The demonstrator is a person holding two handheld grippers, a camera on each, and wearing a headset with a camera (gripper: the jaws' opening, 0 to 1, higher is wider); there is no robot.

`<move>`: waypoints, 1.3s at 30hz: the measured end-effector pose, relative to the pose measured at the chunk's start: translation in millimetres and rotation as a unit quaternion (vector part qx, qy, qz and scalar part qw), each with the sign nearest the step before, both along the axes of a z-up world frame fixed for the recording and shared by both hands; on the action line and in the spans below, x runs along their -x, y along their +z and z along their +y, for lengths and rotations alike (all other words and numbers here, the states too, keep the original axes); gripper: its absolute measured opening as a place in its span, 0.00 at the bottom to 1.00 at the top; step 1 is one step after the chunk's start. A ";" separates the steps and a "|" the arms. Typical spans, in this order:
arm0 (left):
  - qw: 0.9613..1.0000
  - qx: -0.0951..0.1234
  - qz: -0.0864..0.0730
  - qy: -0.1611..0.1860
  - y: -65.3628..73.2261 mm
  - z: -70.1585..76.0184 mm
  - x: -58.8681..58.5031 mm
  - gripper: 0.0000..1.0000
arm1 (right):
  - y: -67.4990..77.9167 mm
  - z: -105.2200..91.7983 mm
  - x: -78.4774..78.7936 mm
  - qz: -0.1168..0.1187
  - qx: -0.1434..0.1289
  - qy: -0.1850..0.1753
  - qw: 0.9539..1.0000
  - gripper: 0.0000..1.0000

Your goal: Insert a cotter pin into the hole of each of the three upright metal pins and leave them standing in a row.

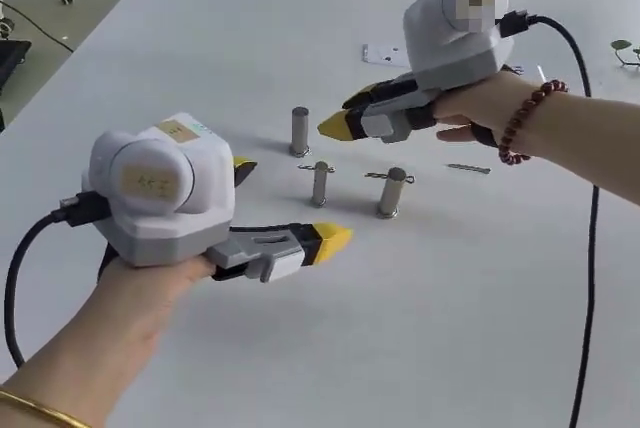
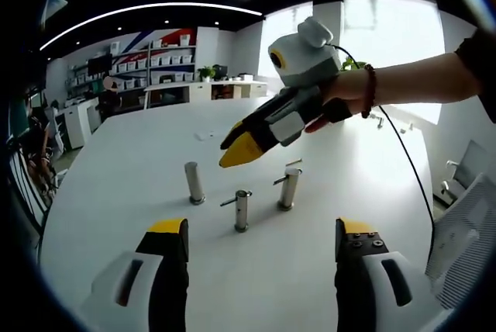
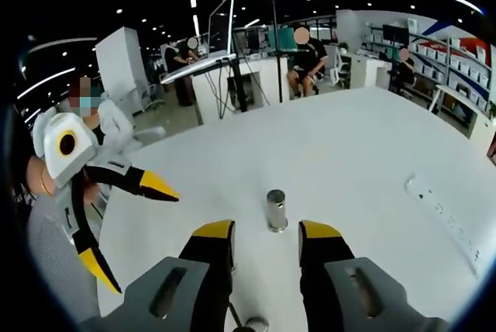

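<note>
**Two pins fitted, one bare**

The white table (image 1: 480,308) carries everything. The left gripper (image 1: 288,206) hovers near and to the left, its jaws spread wide and empty. The right gripper (image 1: 340,114) hangs farther off to the right, aimed left and down toward the bare pin (image 1: 300,132). Its jaws are parted a little and grip nothing.

The bare pin, the middle pin (image 1: 320,186) and the right pin (image 1: 391,196) stand upright in a loose row, long axes vertical. A cotter pin (image 1: 316,167) crosses the middle pin's top horizontally, and a second cotter pin (image 1: 386,177) crosses the right pin's. A loose cotter pin (image 1: 468,168) lies flat farther right, lengthwise left to right.
</note>
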State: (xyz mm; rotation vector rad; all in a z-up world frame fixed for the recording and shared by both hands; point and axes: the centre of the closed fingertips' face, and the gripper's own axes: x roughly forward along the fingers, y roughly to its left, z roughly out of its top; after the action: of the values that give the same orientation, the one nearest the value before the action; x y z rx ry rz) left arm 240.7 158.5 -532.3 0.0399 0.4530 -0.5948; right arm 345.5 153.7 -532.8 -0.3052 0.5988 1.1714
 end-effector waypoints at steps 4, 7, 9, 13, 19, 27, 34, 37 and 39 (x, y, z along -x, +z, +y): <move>1.000 0.004 -0.002 0.002 1.4 1.1 -1.3 0.77 | -7.1 13.5 -2.9 -0.008 -0.006 0.011 1.000 0.28; 1.000 0.005 -0.002 0.000 1.3 0.4 -1.3 0.77 | -10.9 20.0 -7.2 -0.014 -0.012 0.007 1.000 0.29; 1.000 0.006 -0.004 -0.001 2.2 -0.1 -1.7 0.78 | -13.8 23.3 -9.6 -0.014 -0.015 0.003 1.000 0.29; 1.000 0.008 -0.004 -0.001 2.3 -0.9 -2.1 0.78 | -24.9 27.0 -14.5 -0.016 -0.008 0.002 1.000 0.27; 1.000 0.006 -0.005 -0.001 1.9 -0.9 -2.8 0.77 | -33.7 30.7 -22.1 -0.017 -0.007 0.000 1.000 0.22; 1.000 0.004 -0.001 -0.006 -0.9 -3.4 -1.7 0.77 | -35.5 38.3 -24.8 -0.021 -0.011 0.005 1.000 0.17; 1.000 0.005 -0.001 -0.010 0.2 -6.4 -1.0 0.77 | -34.9 43.1 -22.2 -0.029 -0.008 0.017 0.999 0.14; 1.000 0.007 -0.003 -0.011 1.7 -7.3 -0.9 0.77 | -35.4 43.6 -22.1 -0.025 -0.008 0.013 1.000 0.14; 1.000 0.008 -0.003 -0.010 2.4 -7.3 -1.1 0.77 | -37.1 44.4 -22.9 -0.024 -0.006 0.011 1.000 0.13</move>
State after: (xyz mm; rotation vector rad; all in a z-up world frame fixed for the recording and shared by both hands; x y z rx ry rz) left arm 241.8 151.3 -529.9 0.0321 0.4418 -0.6184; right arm 368.4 198.1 -569.9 -0.3298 0.5481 1.1851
